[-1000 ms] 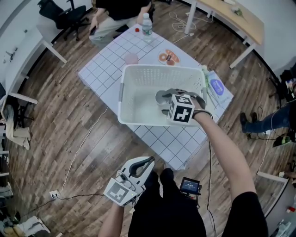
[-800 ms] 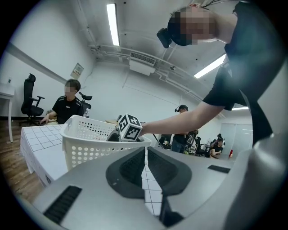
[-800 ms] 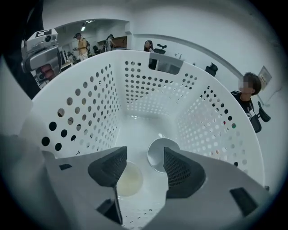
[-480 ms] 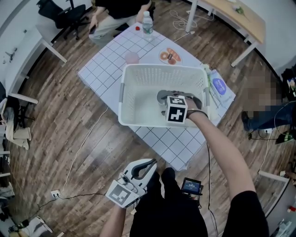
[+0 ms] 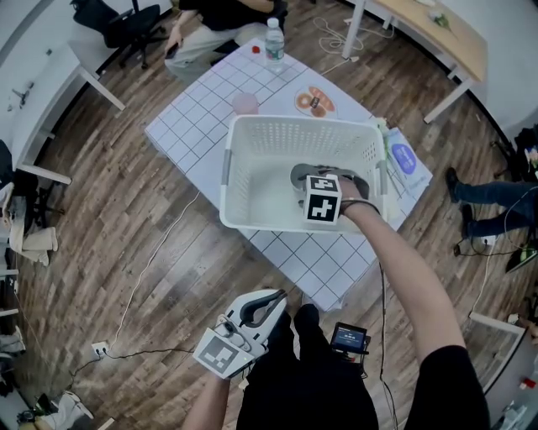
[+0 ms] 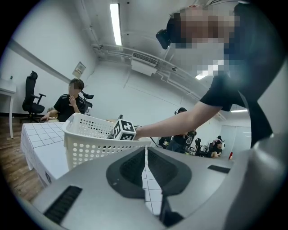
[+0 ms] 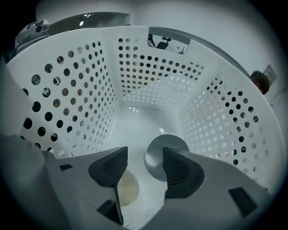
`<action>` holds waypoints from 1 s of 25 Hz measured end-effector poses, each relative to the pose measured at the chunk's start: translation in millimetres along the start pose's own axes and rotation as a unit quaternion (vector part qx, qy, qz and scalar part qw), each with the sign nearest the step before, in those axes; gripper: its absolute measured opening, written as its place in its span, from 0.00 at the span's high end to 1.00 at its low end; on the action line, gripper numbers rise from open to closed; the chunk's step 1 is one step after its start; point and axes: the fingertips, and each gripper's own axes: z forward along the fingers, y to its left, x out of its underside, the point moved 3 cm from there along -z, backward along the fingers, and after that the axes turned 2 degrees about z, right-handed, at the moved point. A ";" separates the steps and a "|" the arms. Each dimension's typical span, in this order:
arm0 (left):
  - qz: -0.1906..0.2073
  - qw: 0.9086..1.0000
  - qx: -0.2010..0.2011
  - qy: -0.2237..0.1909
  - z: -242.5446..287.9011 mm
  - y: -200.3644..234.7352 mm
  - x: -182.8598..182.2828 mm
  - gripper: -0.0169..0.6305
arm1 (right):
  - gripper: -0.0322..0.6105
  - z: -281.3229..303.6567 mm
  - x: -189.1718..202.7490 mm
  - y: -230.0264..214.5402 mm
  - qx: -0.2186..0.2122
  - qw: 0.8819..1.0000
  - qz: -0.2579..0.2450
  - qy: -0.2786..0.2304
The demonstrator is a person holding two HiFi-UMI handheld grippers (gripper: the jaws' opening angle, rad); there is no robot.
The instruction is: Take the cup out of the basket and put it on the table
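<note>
A white perforated basket (image 5: 252, 134) stands on the checked table (image 5: 197, 109). My right gripper (image 5: 314, 178) reaches down inside it, marker cube on top. In the right gripper view a grey cup (image 7: 158, 155) lies on its side on the basket floor (image 7: 148, 114). My right gripper (image 7: 145, 168) is open, and its right finger (image 7: 180, 173) overlaps the cup's rim. A cream round thing (image 7: 127, 188) lies under the left finger. My left gripper (image 5: 267, 301) hangs low by the person's body, off the table, and is shut (image 6: 145, 166) on nothing.
On the table beyond the basket are a pink cup (image 5: 245, 102), a water bottle (image 5: 275, 46) and a plate of food (image 5: 314, 102). A blue packet (image 5: 402, 158) lies right of the basket. A person (image 5: 218, 17) sits at the far end. A cable (image 5: 151, 260) runs across the wooden floor.
My right gripper has shifted slightly left inside the basket and stays open. The left gripper has hardly moved.
</note>
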 end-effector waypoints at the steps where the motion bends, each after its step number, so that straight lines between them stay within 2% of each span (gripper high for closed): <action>1: 0.000 1.000 0.000 0.001 -0.4 0.5 0.0 0.96 | 0.56 0.7 -0.6 0.7 0.000 1.000 -0.003 0.000; 3: 0.002 1.000 0.000 0.001 -0.6 1.4 -0.3 0.96 | 0.59 2.3 -1.4 0.9 0.004 1.000 -0.009 0.001; 8: 0.000 1.000 -0.001 0.001 -0.9 2.8 -1.8 0.96 | 0.74 4.1 -2.5 -2.2 0.019 1.000 -0.017 0.003; 15: -0.002 1.000 -0.003 -0.002 -3.5 3.4 -2.0 0.96 | 0.86 3.0 -2.9 -2.3 0.021 1.000 -0.021 0.002; 20: -0.001 1.000 -0.002 -0.002 -4.6 3.8 -2.8 0.96 | 0.89 2.7 -1.8 -0.9 0.012 1.000 -0.018 0.003; 25: -0.001 1.000 -0.002 -0.001 -6.0 3.0 -2.7 0.96 | 0.89 1.1 -3.0 -2.8 0.021 1.000 -0.015 -0.001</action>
